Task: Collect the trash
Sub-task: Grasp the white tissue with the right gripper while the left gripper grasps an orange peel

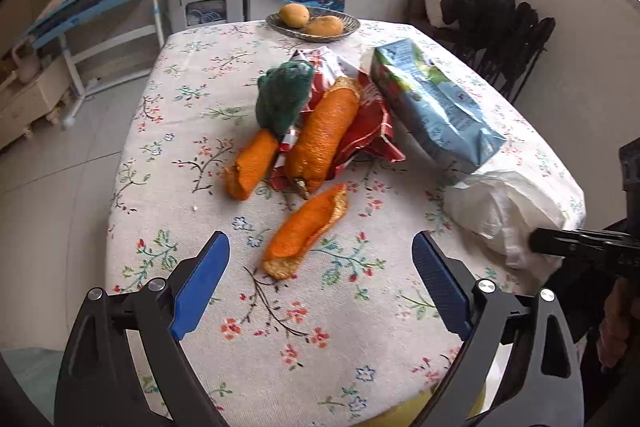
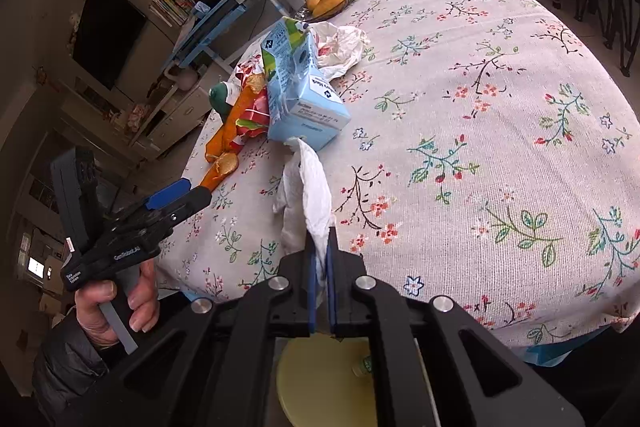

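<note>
White lettering reading "GenRobot.AI" is printed on the black body of the left gripper (image 2: 182,193), as seen from the right wrist view; a smaller white label below it is too small to be read. On the blue drink carton (image 2: 298,95) small print and a diamond logo are seen, but no words can be made out.

Left gripper (image 1: 320,267): jaws spread wide, nothing between the blue pads, pitched down. Left hand (image 2: 116,303) wraps its handle, dark sleeve at the wrist. Right gripper (image 2: 321,247): jaws clamped together, white tissue (image 2: 308,187) pinched between the pads, also angled down.
</note>
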Tool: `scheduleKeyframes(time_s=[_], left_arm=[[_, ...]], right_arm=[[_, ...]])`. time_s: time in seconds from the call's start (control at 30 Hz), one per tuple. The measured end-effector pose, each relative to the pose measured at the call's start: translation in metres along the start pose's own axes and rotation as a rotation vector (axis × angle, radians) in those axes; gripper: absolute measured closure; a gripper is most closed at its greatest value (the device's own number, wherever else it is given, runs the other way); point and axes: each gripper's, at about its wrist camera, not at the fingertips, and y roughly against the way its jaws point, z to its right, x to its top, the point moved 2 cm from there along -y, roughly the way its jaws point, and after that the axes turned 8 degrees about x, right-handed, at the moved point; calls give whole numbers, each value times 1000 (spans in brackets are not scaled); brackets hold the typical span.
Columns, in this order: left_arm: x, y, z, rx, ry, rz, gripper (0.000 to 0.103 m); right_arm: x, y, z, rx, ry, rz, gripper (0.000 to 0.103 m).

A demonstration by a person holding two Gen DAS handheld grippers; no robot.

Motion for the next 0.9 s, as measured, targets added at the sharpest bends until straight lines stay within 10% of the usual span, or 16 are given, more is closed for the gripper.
scheduleKeyframes(time_s=[0.17, 0.4, 0.7, 0.9], left_arm=[[9, -12, -3, 44, -9, 11, 14], [4, -10, 8, -84, -26, -35, 39], [4, -14, 10, 56, -45, -1, 41], [5, -10, 16, 60, -53, -16, 85]], right_arm=[[0, 0, 1, -7, 5, 0, 96], [0, 0, 0, -21, 10, 8, 96], [-2, -4, -2, -34, 33, 9, 84], [-3, -4, -4, -39, 48, 11, 84]])
